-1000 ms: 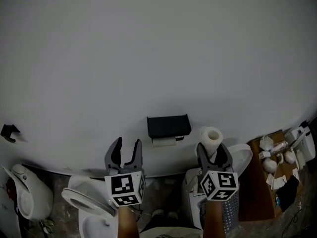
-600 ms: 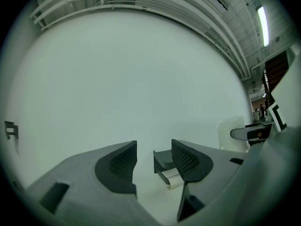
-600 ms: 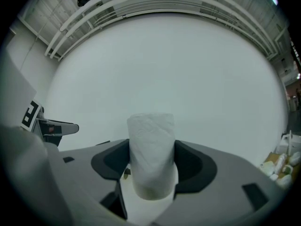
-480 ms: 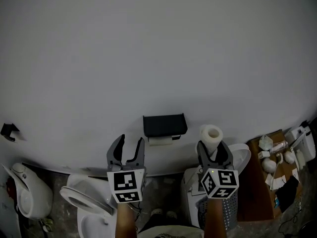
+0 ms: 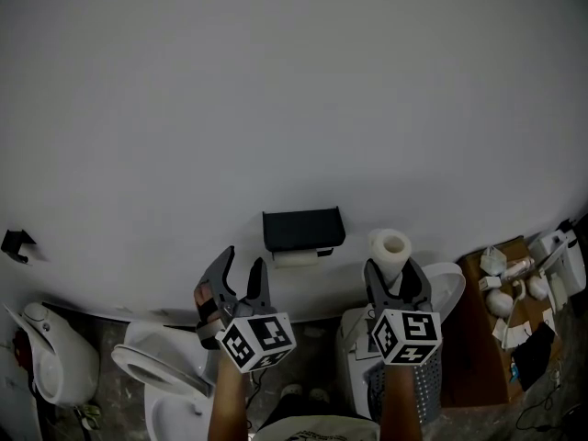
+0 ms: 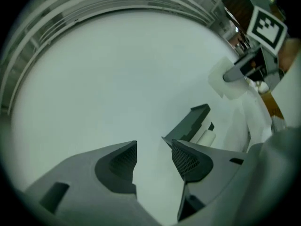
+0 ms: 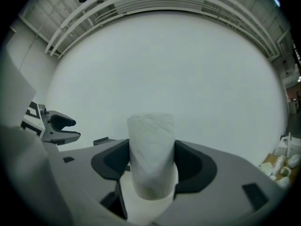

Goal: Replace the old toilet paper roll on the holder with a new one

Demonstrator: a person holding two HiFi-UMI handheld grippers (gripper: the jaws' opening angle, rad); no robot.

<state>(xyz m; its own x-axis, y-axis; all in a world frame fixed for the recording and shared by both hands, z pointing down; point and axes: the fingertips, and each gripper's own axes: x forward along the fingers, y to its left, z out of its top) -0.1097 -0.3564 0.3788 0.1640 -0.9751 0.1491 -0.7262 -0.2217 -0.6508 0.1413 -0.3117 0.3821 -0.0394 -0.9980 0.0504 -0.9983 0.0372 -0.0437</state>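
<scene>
At the far left I see a small black bracket (image 5: 16, 243) on the wall (image 5: 294, 90), and below it a white fixture (image 5: 55, 366) on the floor. Next along is a toilet (image 5: 152, 370) with its seat showing.

My left gripper (image 5: 243, 257) is held up in front of the wall, tilted, with its marker cube turned at an angle. In the left gripper view its jaws (image 6: 154, 145) stand apart with only bare wall between them, so that claw is open and empty. Just past its right jaw in that view are the holder (image 6: 190, 121) and the old roll (image 6: 204, 136).

In the head view, the holder (image 5: 303, 230) is a dark box fixed to the wall, between my two grippers and a little above them. The old roll (image 5: 299, 258) hangs under it, thin and pale, on the holder.

My right gripper (image 5: 392, 269) is to the right of the holder. The new roll (image 5: 390, 249) stands upright in it, hollow core facing up. In the right gripper view the jaws (image 7: 151, 161) press on both sides of the new roll (image 7: 150, 145), so that claw is gripping it.

At the far right is a brown cabinet (image 5: 473, 356) with small white clutter on top.
</scene>
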